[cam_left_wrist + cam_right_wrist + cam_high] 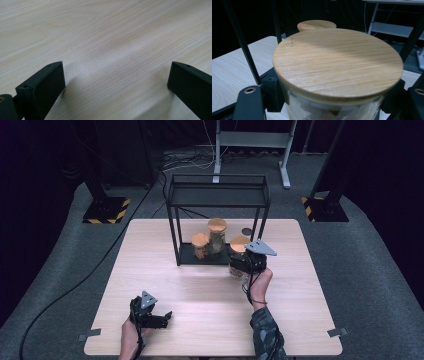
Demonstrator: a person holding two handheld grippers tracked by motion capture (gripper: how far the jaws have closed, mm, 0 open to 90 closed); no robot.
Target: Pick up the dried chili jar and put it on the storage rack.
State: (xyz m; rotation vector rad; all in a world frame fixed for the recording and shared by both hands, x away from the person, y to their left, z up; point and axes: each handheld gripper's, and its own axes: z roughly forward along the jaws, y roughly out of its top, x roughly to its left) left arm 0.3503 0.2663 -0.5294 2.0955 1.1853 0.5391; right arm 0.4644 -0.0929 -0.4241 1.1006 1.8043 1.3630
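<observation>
A clear glass jar with a round bamboo lid point(338, 66) is clamped upright between the jaws of the right gripper point(246, 262), at the front right corner of the black metal shelf rack point(218, 195). The rack's lower tray point(187, 255) lies at about eleven o'clock from the jar, where two similar jars point(209, 240) stand. The bare light wooden table point(105, 32) is seen between the wide, empty jaws of the left gripper point(159, 318), at seven o'clock, well apart.

I am counting three wooden-lidded jars point(217, 234): one inside my right claw point(239, 266), two beyond it.
</observation>
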